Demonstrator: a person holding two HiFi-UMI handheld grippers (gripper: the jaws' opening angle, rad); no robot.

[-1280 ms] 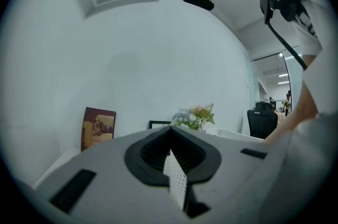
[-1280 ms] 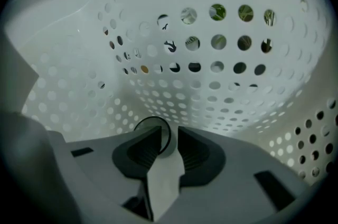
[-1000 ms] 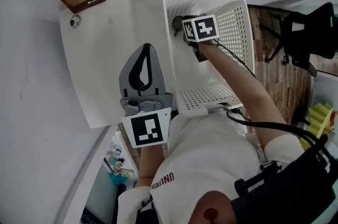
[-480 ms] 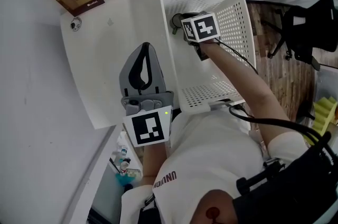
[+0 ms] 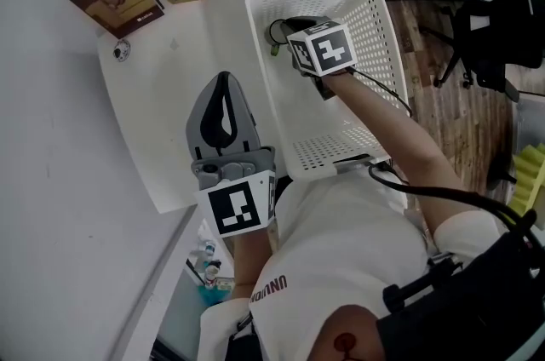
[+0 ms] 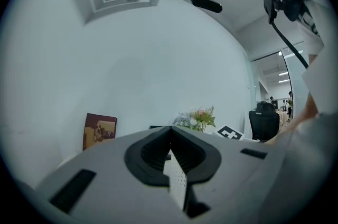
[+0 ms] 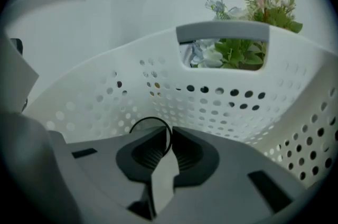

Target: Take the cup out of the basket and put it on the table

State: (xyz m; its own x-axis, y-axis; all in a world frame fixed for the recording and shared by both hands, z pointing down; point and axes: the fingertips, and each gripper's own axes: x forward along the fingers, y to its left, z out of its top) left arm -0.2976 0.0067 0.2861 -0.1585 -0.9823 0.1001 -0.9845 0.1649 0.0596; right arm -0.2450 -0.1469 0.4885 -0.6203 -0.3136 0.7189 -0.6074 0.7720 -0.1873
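1. Cup rim sits clamped at tips of right claw; jaws have just been closing on it.
2. Basket wall ahead of claw: not out yet.
3. Left claw jaws together, empty, table below.
4. Remaining: lift-out, set-down.

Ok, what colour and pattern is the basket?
The basket is white, perforated with round holes; clearest in the right gripper view.

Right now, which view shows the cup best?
Right gripper view: the cup's dark rim sits between the right gripper's jaws, which have just been closing onto it. Head view shows only a sliver of it beside the marker cube, inside the white basket. Left gripper view shows none of it.
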